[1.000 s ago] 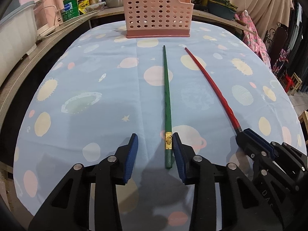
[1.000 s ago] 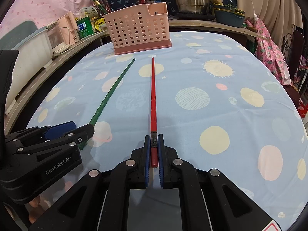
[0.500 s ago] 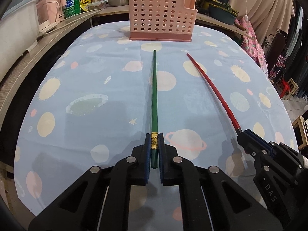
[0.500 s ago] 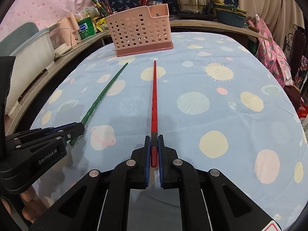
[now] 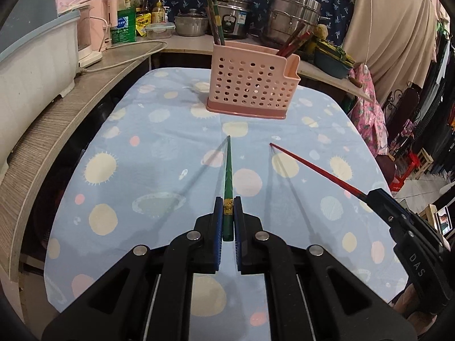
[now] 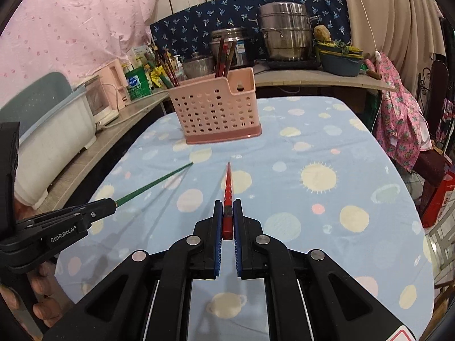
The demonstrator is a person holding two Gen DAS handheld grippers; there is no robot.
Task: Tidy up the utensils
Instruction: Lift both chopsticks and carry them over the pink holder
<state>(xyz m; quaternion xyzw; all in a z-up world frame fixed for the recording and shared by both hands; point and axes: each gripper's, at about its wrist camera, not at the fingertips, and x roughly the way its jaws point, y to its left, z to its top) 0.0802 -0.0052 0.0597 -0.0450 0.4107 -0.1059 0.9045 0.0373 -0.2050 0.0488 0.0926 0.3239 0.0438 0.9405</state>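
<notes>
My left gripper (image 5: 227,210) is shut on the thick end of a green chopstick (image 5: 228,170), which hangs in the air above the cloth and points toward the pink perforated holder (image 5: 251,88). My right gripper (image 6: 227,213) is shut on the end of a red chopstick (image 6: 228,182), also lifted off the table. Each view shows the other gripper from the side: the right gripper (image 5: 375,196) with the red chopstick (image 5: 312,167), the left gripper (image 6: 109,207) with the green chopstick (image 6: 155,183). Several chopsticks stand in the holder (image 6: 219,110).
The table wears a light blue planet-print cloth (image 5: 159,147). A wooden counter (image 5: 65,108) runs along the left with a white tub (image 5: 34,71) and appliances. Steel pots (image 6: 284,34) and bottles crowd the back shelf. Pink clothing (image 6: 398,108) hangs at the right edge.
The left gripper shut on the green chopstick. Both grippers then rose, lifting the two chopsticks off the cloth; shadows now fall beneath them.
</notes>
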